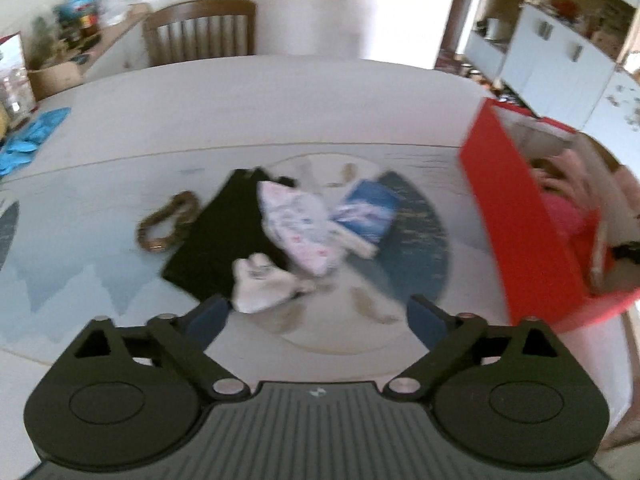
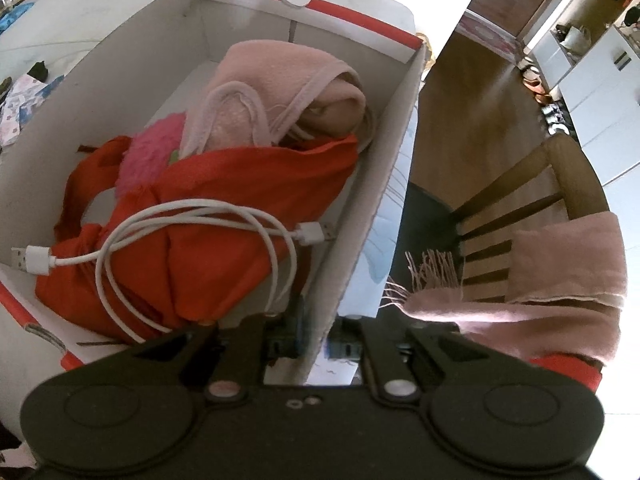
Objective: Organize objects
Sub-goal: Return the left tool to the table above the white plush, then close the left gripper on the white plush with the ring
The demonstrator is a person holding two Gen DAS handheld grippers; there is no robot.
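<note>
In the left wrist view my left gripper [image 1: 318, 316] hangs open and empty above a pile on the table [image 1: 280, 100]. The pile holds a small white cloth item [image 1: 262, 282], a pink-patterned cloth [image 1: 300, 232], a black cloth [image 1: 216, 236], a blue booklet [image 1: 368, 212] and a brown ring-shaped band [image 1: 166, 224]. The red box [image 1: 528, 216] stands to the right. In the right wrist view my right gripper [image 2: 318, 344] is shut on the near right wall of the box [image 2: 120, 92]. Inside lie a pink towel [image 2: 280, 80], a red cloth [image 2: 248, 184], a pink fluffy item [image 2: 152, 152] and a white USB cable [image 2: 192, 216].
A wooden chair [image 1: 200, 28] stands at the table's far side. Blue cloth [image 1: 32, 136] lies at the far left. A second chair [image 2: 520, 208] right of the box carries a pink fringed scarf [image 2: 560, 280]. White cabinets [image 1: 560, 64] line the back right.
</note>
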